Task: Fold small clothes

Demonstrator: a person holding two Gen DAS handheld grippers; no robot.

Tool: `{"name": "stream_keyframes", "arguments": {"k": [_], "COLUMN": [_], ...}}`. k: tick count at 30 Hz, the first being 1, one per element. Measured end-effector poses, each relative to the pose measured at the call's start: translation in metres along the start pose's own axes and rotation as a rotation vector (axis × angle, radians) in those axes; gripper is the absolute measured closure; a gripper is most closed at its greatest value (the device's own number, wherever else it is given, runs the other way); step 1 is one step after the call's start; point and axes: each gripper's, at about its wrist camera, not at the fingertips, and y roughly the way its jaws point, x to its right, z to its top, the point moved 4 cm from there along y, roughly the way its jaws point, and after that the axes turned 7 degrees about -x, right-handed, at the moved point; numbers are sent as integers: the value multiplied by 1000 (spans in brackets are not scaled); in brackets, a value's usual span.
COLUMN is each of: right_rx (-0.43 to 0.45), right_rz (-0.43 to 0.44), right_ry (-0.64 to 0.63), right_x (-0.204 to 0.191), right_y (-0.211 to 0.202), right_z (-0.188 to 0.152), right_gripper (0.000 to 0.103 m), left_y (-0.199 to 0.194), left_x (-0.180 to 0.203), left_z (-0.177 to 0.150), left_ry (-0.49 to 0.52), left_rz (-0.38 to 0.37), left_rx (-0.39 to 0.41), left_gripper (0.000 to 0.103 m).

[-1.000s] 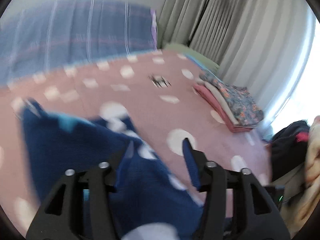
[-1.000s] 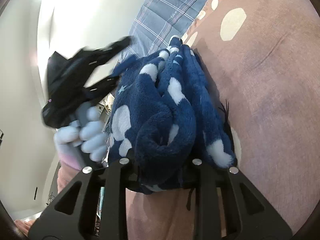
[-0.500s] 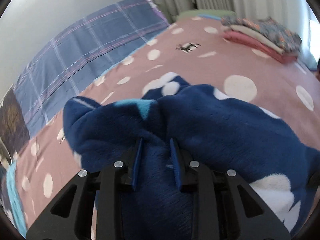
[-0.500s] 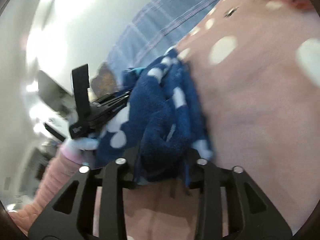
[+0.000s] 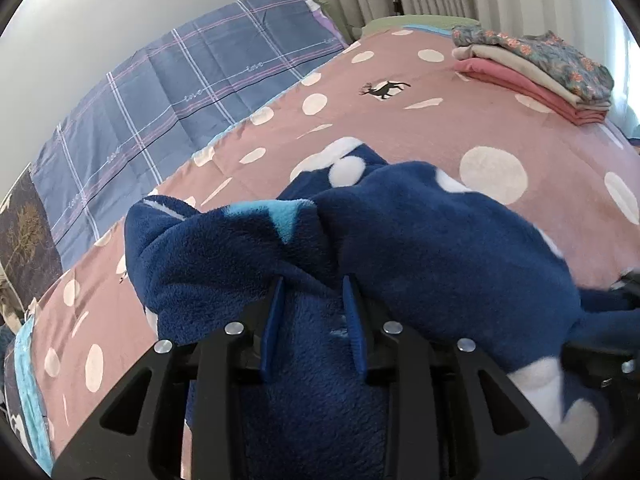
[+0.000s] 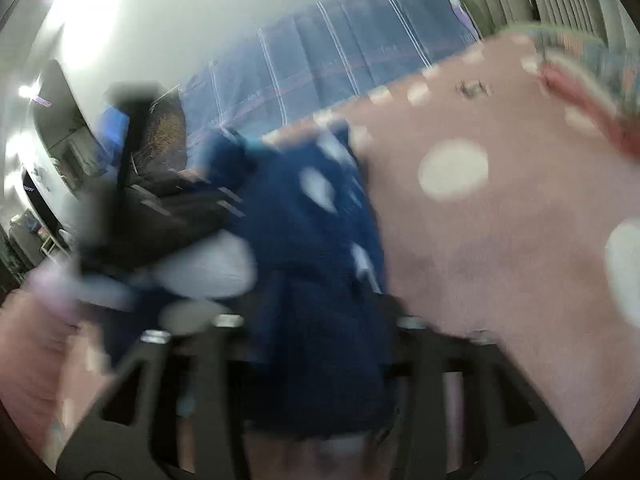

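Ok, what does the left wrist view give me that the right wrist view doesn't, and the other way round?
Only the left wrist view shows sharply the left gripper, its blue fingers pinching a fold of the navy fleece garment with white spots, and the black deer print. Only the right wrist view, heavily blurred, shows the right gripper with fleece bunched between its fingers, and the left gripper from outside. Both share the pink dotted bedspread, the blue plaid pillow and the stack of folded clothes.
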Motion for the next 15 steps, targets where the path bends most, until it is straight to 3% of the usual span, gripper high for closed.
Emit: {"name": "stream_keyframes", "arguments": {"k": [2,5,8,9,12,15], "right_rx": [-39,-17,5,6,2,6], "right_rz": [81,52,-1,-1,17,12], "right_ry": [78,47,-1,-2,13,3], "right_x": [12,9,0,-1,3,0], "right_y": [1,0,0,-1,0,4], "right_z": [3,0,0,0,-1,1], "right_gripper": [46,45,43,43,43,43], "left_y": [-4,-17,-31,-31,-8,56], "left_x": [-2,-22,-61,-74,-102,-93], "left_z": [3,11,21,24,26,12], "left_ry": [-10,-69,-146,-176,-219,-153], "left_rz": [-10,-47,55,65,75,89], "left_rx": [7,54,144,153,103,-48], "left_gripper": [72,71,75,81,90,94]}}
